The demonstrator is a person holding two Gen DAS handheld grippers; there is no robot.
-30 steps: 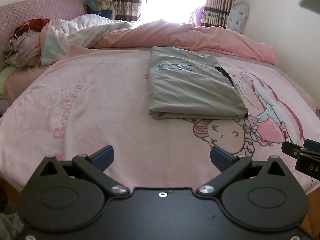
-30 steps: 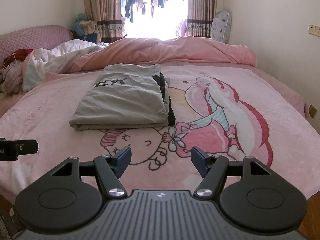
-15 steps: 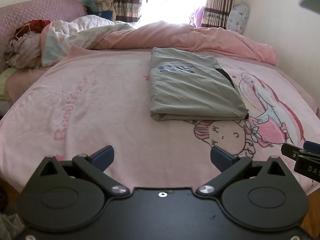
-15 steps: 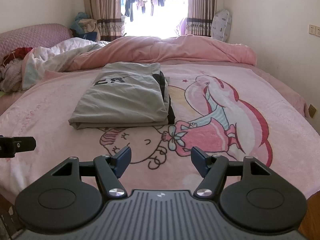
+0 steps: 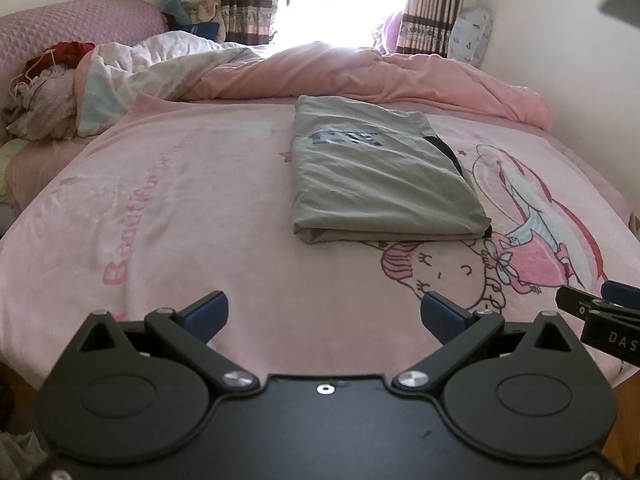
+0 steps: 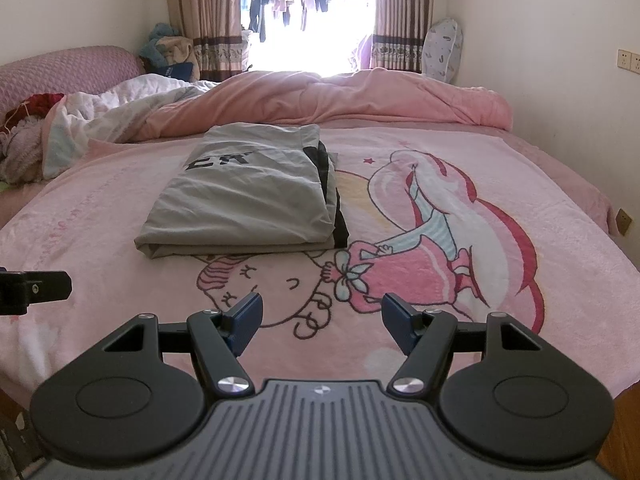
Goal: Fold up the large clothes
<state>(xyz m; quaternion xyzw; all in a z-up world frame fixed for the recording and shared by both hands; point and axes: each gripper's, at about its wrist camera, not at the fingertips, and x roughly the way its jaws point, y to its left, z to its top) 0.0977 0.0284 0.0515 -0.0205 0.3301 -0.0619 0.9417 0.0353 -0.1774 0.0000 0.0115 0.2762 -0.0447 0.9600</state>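
The grey garment [image 6: 244, 196] lies folded in a neat rectangle on the pink blanket [image 6: 500, 292], at about eleven o'clock from the right gripper [image 6: 322, 318] and one o'clock from the left gripper [image 5: 324, 316]. It looks light, soft and limp, likely best pinched at the near corners. Both grippers hover apart from it, tilted downward, jaws wide and empty.

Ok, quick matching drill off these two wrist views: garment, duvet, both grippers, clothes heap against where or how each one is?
Things:
1. grey garment
2. pink duvet
3. left gripper and right gripper
4. clothes heap

Places or states:
A. bunched along the bed's far edge
B. open, empty, short of the garment
C. folded flat mid-blanket
D. piled by the pink headboard

Pairs: 1-C, 2-A, 3-B, 4-D
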